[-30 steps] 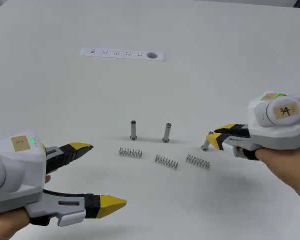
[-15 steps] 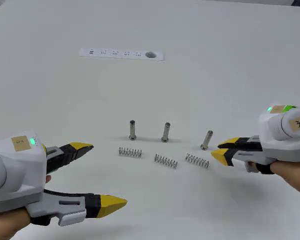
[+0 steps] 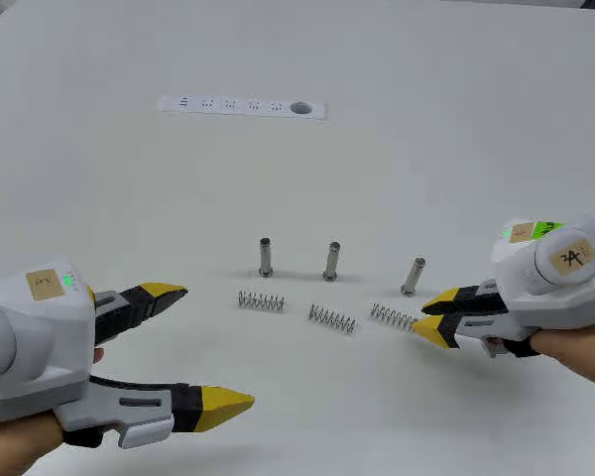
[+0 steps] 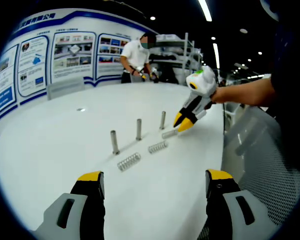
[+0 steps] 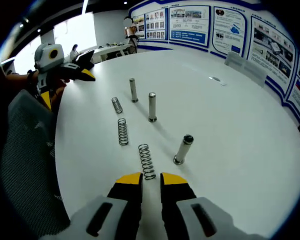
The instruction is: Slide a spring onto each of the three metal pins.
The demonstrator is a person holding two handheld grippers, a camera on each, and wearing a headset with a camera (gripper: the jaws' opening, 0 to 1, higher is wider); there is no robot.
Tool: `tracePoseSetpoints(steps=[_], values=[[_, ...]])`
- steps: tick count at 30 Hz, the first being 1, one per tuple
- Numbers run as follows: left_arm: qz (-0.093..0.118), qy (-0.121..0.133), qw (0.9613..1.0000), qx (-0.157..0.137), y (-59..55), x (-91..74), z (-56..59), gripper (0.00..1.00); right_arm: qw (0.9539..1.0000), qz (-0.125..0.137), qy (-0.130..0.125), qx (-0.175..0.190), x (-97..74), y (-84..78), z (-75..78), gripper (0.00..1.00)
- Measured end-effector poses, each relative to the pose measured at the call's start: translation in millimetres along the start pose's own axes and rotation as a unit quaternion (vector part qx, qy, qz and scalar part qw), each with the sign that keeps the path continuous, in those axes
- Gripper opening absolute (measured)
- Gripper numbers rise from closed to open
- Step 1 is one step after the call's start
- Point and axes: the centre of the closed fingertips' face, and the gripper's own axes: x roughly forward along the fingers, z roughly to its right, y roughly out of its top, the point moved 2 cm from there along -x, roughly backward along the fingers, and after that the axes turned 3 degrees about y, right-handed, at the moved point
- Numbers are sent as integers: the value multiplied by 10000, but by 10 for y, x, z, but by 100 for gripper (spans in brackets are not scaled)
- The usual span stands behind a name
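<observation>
I am holding the left gripper (image 3: 216, 347) low at the near left of the white table (image 3: 456, 149), its jaws spread wide and gripping nothing. Three metal pins are standing in a row: the left pin (image 3: 266, 256) and middle pin (image 3: 331, 261) upright, the right pin (image 3: 413, 276) leaning. A spring is lying in front of each one, none on a pin. The right gripper (image 3: 419, 317) is reaching the right spring (image 3: 392, 316) at its end, jaws nearly together; I cannot tell whether they are pinching it.
</observation>
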Motion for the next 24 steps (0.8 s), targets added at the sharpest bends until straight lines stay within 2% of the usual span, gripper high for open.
tracePoseSetpoints(steps=[9,24], values=[[-19,-1,10000,1,-1,1,3,85,9998,-101,128,-114,73,-31,-10,14],[-42,22,10000,-26,-10,-1,0,84,9994,-148,174,-260,117,-55,-9,12]])
